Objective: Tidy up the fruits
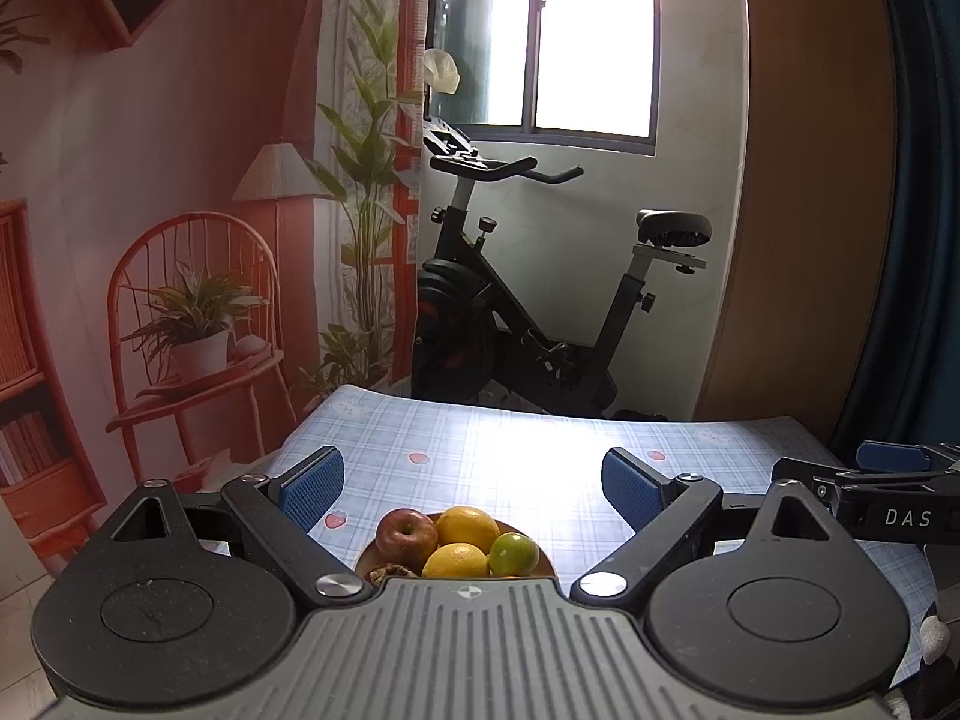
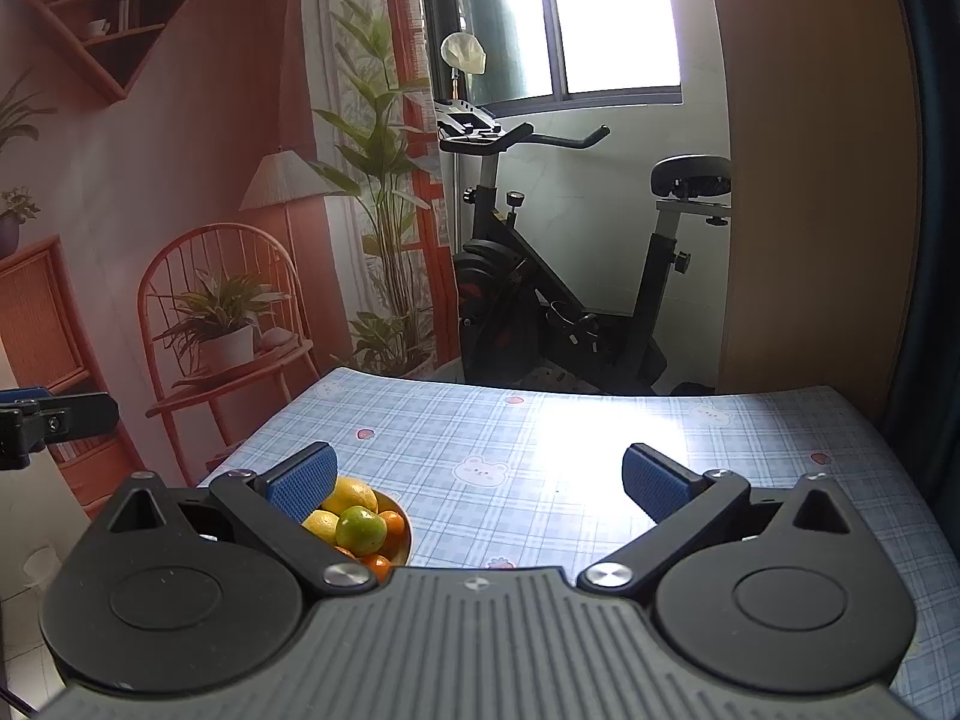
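A: Where is the fruit?
B: Heaped in a round bowl (image 1: 543, 558) on the checked, glossy surface (image 2: 540, 432): a red apple (image 1: 407, 537), two dimpled lemons (image 1: 467, 528), a smooth green citrus (image 2: 360, 530).
A: And the grippers?
B: The left hand-held gripper (image 1: 474, 489) and right hand-held gripper (image 2: 480, 480) are both spread wide, ribbed blue pads (image 2: 651, 483) gripping nothing.

Fruit bowl (image 2: 403, 531) lower left, hand-held gripper (image 2: 477, 483) spread wide
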A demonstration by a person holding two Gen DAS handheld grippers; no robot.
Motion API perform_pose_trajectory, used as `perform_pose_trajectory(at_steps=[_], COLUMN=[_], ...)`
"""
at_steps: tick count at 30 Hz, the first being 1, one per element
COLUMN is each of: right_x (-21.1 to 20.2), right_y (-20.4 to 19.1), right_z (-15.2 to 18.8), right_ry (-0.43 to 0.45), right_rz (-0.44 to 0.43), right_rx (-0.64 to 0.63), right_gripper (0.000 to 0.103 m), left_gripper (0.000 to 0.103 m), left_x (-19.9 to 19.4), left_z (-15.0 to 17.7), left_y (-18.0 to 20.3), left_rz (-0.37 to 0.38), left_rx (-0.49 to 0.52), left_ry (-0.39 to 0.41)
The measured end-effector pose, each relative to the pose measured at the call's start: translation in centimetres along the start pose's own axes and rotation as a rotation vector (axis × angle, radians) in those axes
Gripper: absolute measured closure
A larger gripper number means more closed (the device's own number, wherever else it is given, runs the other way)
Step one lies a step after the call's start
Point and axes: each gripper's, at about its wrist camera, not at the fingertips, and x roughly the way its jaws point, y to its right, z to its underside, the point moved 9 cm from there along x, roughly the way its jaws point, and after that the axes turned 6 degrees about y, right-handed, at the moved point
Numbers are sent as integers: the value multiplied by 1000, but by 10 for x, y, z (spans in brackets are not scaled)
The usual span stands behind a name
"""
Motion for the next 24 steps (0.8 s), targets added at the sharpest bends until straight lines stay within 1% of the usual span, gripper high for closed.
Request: perform_pose_trajectory(at_steps=[3, 7, 12, 24], right_x=[0, 0, -1, -2], right_y=[0, -1, 0, -2], right_z=[0, -1, -1, -1], right_ry=[1, 6, 15, 22], right_rz=[4, 9, 15, 18], right_rx=[0, -8, -12, -17], right_gripper=[0, 0, 0, 0], left_gripper=[9, 9, 9, 9], left_x=[-1, -2, -4, -6], left_z=[0, -1, -2, -3], left_y=[2, 4, 4, 4], left_rz=[-6, 9, 6, 11], left_rx=[16, 17, 32, 36], left_ry=[7, 12, 25, 30])
